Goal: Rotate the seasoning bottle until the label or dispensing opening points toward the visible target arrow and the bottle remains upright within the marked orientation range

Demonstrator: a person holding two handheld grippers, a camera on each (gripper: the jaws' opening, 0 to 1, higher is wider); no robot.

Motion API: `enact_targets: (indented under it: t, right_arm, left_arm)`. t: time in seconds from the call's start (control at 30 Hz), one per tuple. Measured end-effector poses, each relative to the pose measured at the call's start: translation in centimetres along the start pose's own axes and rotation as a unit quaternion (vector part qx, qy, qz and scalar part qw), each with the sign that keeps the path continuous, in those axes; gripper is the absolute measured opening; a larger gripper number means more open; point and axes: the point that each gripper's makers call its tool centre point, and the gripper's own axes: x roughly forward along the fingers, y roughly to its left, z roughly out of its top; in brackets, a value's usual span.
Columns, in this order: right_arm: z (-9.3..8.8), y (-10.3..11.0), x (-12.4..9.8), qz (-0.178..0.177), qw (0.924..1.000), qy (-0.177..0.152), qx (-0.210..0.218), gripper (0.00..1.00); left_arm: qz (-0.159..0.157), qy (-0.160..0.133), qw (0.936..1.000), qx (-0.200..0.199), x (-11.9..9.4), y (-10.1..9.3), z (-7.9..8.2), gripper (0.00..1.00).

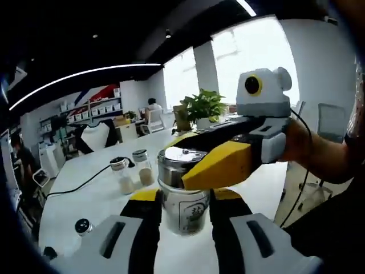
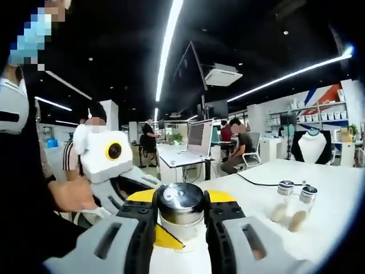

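Observation:
The seasoning bottle (image 1: 185,214) is a glass jar with a printed label and a shiny metal cap (image 1: 174,162). It stands upright over the white table (image 1: 85,194). My left gripper (image 1: 182,200) is shut on the glass body, one black pad on each side. My right gripper (image 1: 219,165) comes in from the right with its yellow finger pressed against the cap. In the right gripper view the cap (image 2: 180,198) sits clamped between the right gripper's (image 2: 181,206) pads. A yellow finger of the left gripper (image 2: 164,237) shows just below the cap.
Two small glass shakers (image 1: 132,171) (image 2: 292,204) stand further back on the table, and a third bottle (image 1: 83,226) near its left edge. A black cable (image 1: 80,182) runs across the top. A potted plant (image 1: 202,105) stands behind; a person's hand (image 2: 71,194) holds the left gripper.

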Motion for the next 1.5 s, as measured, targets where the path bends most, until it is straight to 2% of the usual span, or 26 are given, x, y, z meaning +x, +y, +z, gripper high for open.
enact_targets:
  t: [0.07, 0.13, 0.2, 0.23, 0.3, 0.37, 0.57, 0.67, 0.73, 0.87, 1.03, 1.1, 1.3, 1.5]
  right_arm:
    - [0.0, 0.2, -0.4, 0.021, 0.9998, 0.004, -0.003, 0.28]
    - [-0.1, -0.2, -0.4, 0.018, 0.9998, 0.008, 0.0, 0.29]
    - [-0.4, -0.6, -0.2, 0.011, 0.9997, 0.02, 0.005, 0.29]
    - [-0.8, -1.1, 0.0, -0.007, 0.9994, 0.035, -0.001, 0.29]
    - [-1.4, -1.6, 0.5, -0.037, 0.9974, 0.059, -0.02, 0.29]
    - [-1.9, -1.7, 1.4, -0.052, 0.9954, 0.073, -0.033, 0.29]
    - [-3.0, -1.9, 3.1, -0.059, 0.9939, 0.083, -0.042, 0.28]
    - [-3.6, -2.1, 3.9, -0.057, 0.9952, 0.079, -0.006, 0.28]
    - [-3.9, -2.4, 4.5, -0.057, 0.9954, 0.073, 0.024, 0.28]
    - [-5.4, -3.8, 5.7, -0.075, 0.9926, 0.084, 0.046, 0.28]
    - [-7.5, -6.0, 7.5, -0.109, 0.9869, 0.095, 0.072, 0.28]
    - [-8.2, -6.9, 8.5, -0.12, 0.9862, 0.097, 0.06, 0.28]
    - [-10.4, -9.0, 11.3, -0.133, 0.9831, 0.107, 0.065, 0.28]
    - [-11.6, -11.1, 12.9, -0.138, 0.9819, 0.121, 0.049, 0.28]
  left_arm:
    - [-0.003, 0.0, 1.0, 0.003, 0.1, -0.1, 0.0, 0.34]
    - [0.003, 0.003, 1.0, 0.009, 0.3, -0.2, 0.0, 0.34]
    - [0.035, 0.016, 0.999, 0.023, 0.5, 0.4, -0.3, 0.34]
    - [0.06, 0.03, 0.9975, 0.022, 0.5, 1.1, -0.7, 0.34]
    - [0.101, 0.056, 0.992, 0.053, 0.5, 2.2, -1.3, 0.34]
    - [0.121, 0.076, 0.9867, 0.076, 0.5, 2.8, -1.9, 0.34]
    - [0.122, 0.069, 0.9893, 0.041, 0.2, 3.9, -3.0, 0.34]
    - [0.12, 0.06, 0.9908, 0.02, -0.1, 4.6, -3.8, 0.34]
    - [0.119, 0.051, 0.9915, -0.017, -0.3, 5.0, -4.4, 0.34]
    - [0.15, 0.076, 0.9856, -0.015, -1.5, 6.5, -6.2, 0.4]
    - [0.168, 0.072, 0.9823, -0.041, -3.3, 7.2, -7.5, 0.47]
    - [0.176, 0.069, 0.9807, -0.052, -4.1, 7.4, -7.9, 0.49]
    - [0.183, 0.065, 0.9785, -0.072, -5.7, 7.5, -8.6, 0.49]
    - [0.192, 0.064, 0.9765, -0.075, -6.4, 8.3, -8.5, 0.48]
